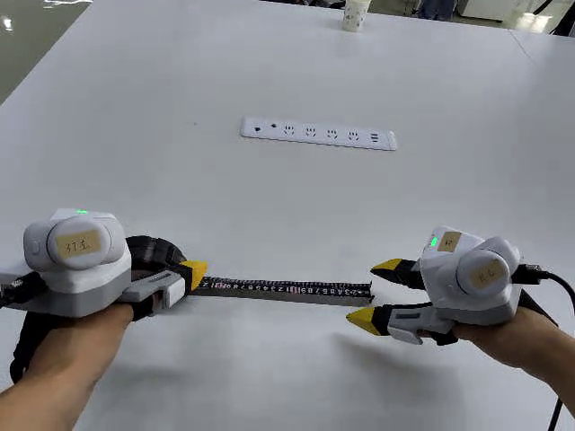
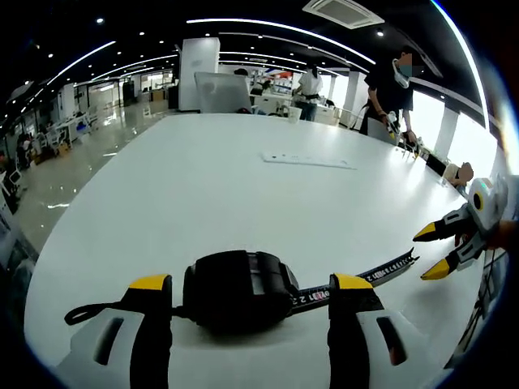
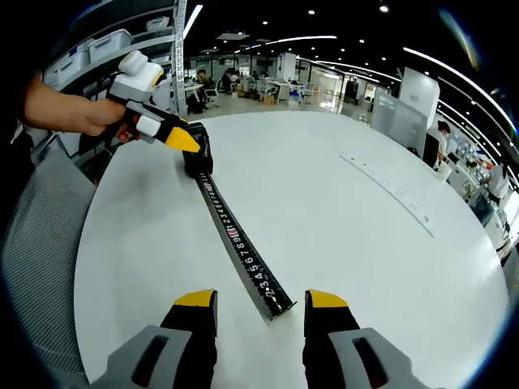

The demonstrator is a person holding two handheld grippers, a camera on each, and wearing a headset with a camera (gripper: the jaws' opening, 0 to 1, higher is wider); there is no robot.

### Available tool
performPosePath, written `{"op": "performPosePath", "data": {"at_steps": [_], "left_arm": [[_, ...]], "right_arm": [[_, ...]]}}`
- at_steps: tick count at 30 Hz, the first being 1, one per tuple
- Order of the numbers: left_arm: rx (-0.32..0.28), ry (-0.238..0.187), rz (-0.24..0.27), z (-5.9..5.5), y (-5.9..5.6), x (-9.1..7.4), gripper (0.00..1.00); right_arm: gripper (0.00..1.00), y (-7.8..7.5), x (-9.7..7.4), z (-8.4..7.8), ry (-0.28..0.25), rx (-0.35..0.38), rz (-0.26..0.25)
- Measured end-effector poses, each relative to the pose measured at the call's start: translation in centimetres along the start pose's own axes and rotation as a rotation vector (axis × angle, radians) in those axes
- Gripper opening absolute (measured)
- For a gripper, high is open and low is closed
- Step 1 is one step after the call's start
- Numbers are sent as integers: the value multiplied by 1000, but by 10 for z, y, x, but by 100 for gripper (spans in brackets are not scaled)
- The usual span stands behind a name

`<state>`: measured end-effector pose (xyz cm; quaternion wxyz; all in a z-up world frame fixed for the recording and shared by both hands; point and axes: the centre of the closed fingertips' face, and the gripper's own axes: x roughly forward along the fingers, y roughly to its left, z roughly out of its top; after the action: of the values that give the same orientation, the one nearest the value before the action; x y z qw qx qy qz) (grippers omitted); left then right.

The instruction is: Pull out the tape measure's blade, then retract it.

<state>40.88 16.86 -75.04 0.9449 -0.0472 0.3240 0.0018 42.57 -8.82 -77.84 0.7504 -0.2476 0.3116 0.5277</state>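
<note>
The black tape measure case (image 2: 241, 289) lies on the white table between my left gripper's (image 2: 251, 284) yellow-tipped fingers, with a small gap showing on each side. In the head view this left gripper (image 1: 184, 269) is at the lower left, with the case (image 1: 154, 252) beside it. The dark blade (image 1: 283, 287) is pulled out and lies flat across the table toward my right gripper (image 1: 375, 293). The blade's end (image 3: 276, 306) rests between the right gripper's (image 3: 261, 300) spread fingertips, untouched by either one.
A white power strip (image 1: 319, 134) lies across the middle of the table, and a paper cup (image 1: 357, 14) stands at the far edge. The case's black strap (image 2: 89, 312) trails to the left. People stand beyond the table's far end.
</note>
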Motion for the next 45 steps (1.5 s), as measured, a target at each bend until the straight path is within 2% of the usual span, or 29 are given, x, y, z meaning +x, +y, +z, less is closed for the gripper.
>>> {"op": "performPosePath", "data": {"at_steps": [11, 14, 21, 25, 34, 45], "left_arm": [[-26, 37, 22, -5, 2, 9, 68], [-32, 49, 29, -7, 3, 11, 67], [-39, 67, 37, -11, 8, 14, 63], [-39, 72, 37, -11, 10, 15, 61], [-39, 79, 31, -12, 9, 16, 62], [-22, 98, 33, -13, 10, 17, 62]], "right_arm": [[31, -8, 6, -9, 53, -39, 46], [27, -8, 8, -9, 58, -45, 64], [25, -13, 12, -13, 75, -59, 82], [20, -13, 12, -15, 85, -70, 98], [17, -10, 17, -17, 97, -103, 142], [13, -11, 19, -20, 107, -131, 144]]}}
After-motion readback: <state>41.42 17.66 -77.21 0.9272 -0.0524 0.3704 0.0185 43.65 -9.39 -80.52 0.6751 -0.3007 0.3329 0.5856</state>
